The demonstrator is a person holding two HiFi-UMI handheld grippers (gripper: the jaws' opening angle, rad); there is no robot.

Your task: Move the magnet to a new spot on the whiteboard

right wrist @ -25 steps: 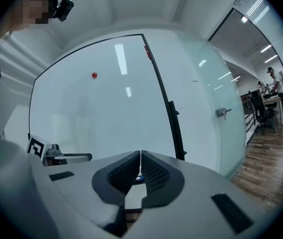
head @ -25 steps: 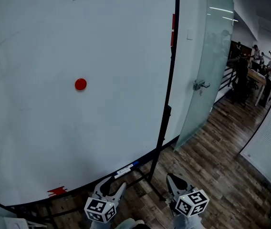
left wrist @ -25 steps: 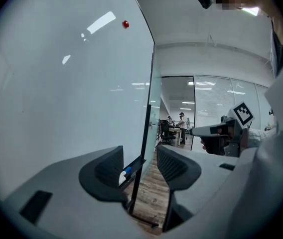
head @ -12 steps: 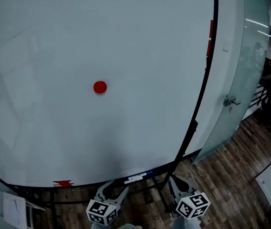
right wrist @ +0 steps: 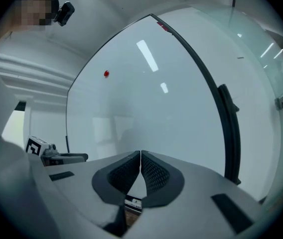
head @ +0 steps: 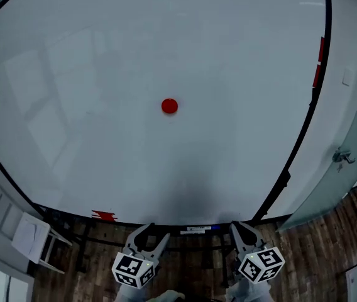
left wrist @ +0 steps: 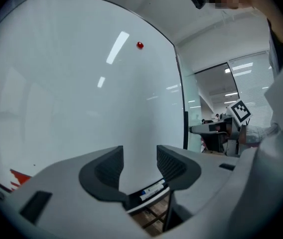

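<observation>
- Distance is the first hazard: the magnet (head: 170, 106), a small red disc stuck on the whiteboard (head: 90, 68), sits well above and ahead of both pairs of jaws. A long reach up could arrive off-centre.
- The left gripper (head: 151, 236) is empty, its jaws set apart with a moderate gap. Between them only bare board and the pens on the tray (left wrist: 151, 189) show. In the left gripper view the magnet lies far above that gap, roughly in line with it.
- The right gripper (head: 241, 231) is empty too, its jaw tips pressed together. If this one goes for the magnet without opening first, the closed tips would probably only poke the disc and shove it across the board.
- The disc looks thin and flush with the surface, so there is little rim to catch. Jaws closing at a slant may slip off it or scrape the board; a square approach seems safer.
- A magnet tends to let go suddenly. With a weak pinch it could jump out of the jaws and fall to the floor below them, past the tray.
- Letting go before the disc lies flat on the board risks the same drop.
- A spot too close to the present one would hardly count as new.
</observation>
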